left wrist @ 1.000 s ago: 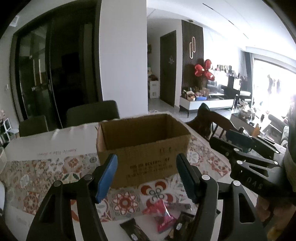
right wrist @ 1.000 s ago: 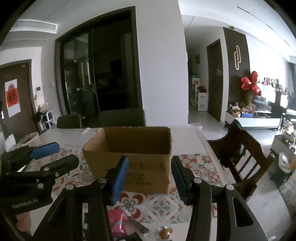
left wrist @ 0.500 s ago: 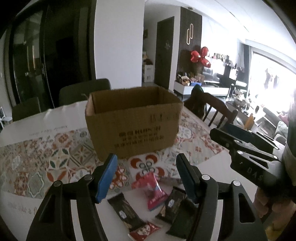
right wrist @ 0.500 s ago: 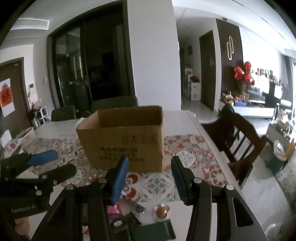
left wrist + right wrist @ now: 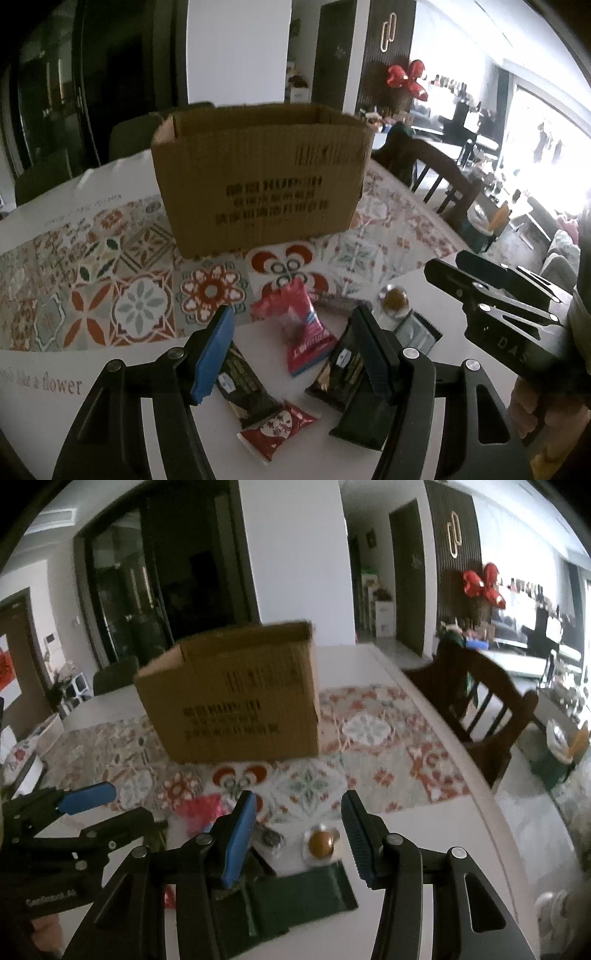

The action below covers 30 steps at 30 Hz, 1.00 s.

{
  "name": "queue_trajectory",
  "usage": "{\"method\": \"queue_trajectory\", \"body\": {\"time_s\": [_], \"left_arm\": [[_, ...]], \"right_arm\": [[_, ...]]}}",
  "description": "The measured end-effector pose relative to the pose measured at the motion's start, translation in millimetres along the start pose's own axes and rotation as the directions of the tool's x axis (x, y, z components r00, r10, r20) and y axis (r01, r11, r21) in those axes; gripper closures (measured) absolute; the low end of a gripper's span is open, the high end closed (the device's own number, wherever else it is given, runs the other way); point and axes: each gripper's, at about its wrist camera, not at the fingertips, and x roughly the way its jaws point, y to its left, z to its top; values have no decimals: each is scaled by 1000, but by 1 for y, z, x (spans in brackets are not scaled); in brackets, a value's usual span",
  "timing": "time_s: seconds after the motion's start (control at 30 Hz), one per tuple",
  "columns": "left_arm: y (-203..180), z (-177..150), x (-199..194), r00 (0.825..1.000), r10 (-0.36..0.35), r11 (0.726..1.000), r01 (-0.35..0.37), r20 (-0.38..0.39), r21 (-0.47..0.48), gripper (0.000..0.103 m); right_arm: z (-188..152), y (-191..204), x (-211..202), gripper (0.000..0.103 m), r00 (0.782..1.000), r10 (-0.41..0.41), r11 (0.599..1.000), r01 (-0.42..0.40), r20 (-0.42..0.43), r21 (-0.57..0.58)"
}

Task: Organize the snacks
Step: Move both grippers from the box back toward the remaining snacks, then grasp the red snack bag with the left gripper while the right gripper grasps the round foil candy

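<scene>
Snacks lie scattered on the white strip of the table (image 5: 44, 406) near its front edge, just in front of the open cardboard box (image 5: 258, 184), which stands further back on the patterned runner (image 5: 110, 280), likely so each packet can be lifted a short way into it. In the left wrist view a pink packet (image 5: 299, 332) sits in the middle, a dark bar (image 5: 243, 384) to its left, a small red packet (image 5: 279, 430) nearest the front edge, another dark wrapper (image 5: 340, 373) to the right, and a clear-wrapped round sweet (image 5: 395, 299) further right. The left gripper (image 5: 291, 350) hangs over this cluster with its fingers about half apart, empty, touching nothing that I can make out. The right gripper (image 5: 443, 273) enters from the right, held by a hand (image 5: 546, 406). In the right wrist view, which is somewhat blurred, the right gripper (image 5: 299, 834) frames the round sweet (image 5: 320, 843) and a dark green packet (image 5: 306, 893) below it; its fingers also stand partly spread with nothing between the pads. The box (image 5: 236, 701) sits beyond, its top open.
</scene>
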Motion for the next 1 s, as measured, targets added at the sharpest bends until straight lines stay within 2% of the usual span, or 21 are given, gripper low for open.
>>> {"method": "queue_trajectory", "body": {"time_s": [0.13, 0.6, 1.0], "left_arm": [[2, -6, 12, 999, 5, 1000, -5, -36, -7, 33], [4, -14, 55, 988, -33, 998, 24, -149, -60, 33], [8, -10, 77, 983, -41, 994, 23, -181, -103, 33]], "right_arm": [[-11, -6, 11, 54, 999, -6, 1000, 8, -50, 29], [-29, -17, 39, 54, 990, -16, 997, 27, -137, 78], [-33, -22, 59, 54, 985, -6, 994, 25, -170, 107]]}}
